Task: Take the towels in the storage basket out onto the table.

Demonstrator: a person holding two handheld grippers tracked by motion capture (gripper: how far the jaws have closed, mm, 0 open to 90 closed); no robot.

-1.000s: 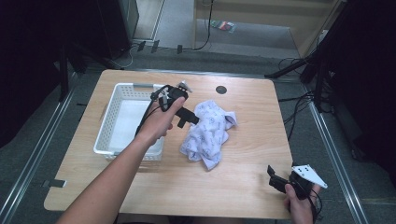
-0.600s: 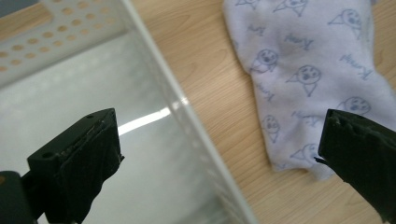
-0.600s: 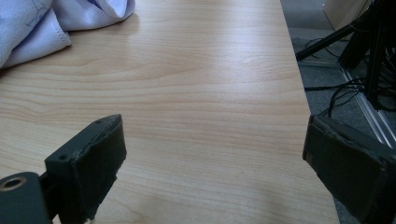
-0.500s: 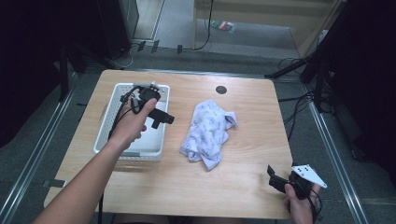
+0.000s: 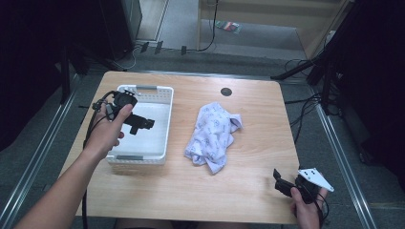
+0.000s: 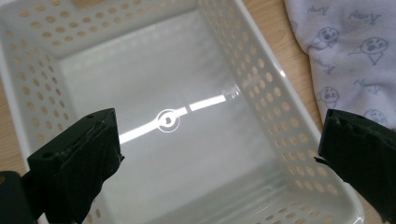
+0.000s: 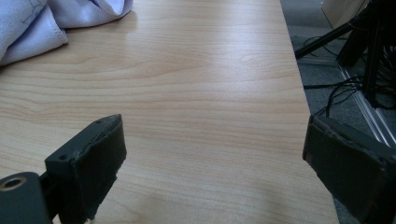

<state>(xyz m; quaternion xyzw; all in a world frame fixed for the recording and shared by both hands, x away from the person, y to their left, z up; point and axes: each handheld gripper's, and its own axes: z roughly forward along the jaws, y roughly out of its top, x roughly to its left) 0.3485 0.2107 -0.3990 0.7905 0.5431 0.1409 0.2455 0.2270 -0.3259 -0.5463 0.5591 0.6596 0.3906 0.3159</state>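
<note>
Dark floor, cable runs and metal rails ring our pale wooden tabletop [image 5: 248, 186], which carries a white perforated basket [image 5: 162, 125] at the left and a crumpled pale lilac cloth [image 5: 213, 136] near the middle, well apart from the basket's right wall. Our left gripper [image 5: 143, 124] hangs over the empty basket with its jaws wide, and in the left gripper view we see the cloth's printed little figures just past the basket rim. Our right gripper [image 5: 282, 183] sits low at the near right corner, jaws wide too, over bare wood with the cloth off to its upper left. We judge the cloth light, soft and limp: it will sag and trail when lifted, not slip. We would pinch it at a raised fold, such as the bunched corner toward the right, gathering several layers so nothing drags over the basket rim.
</note>
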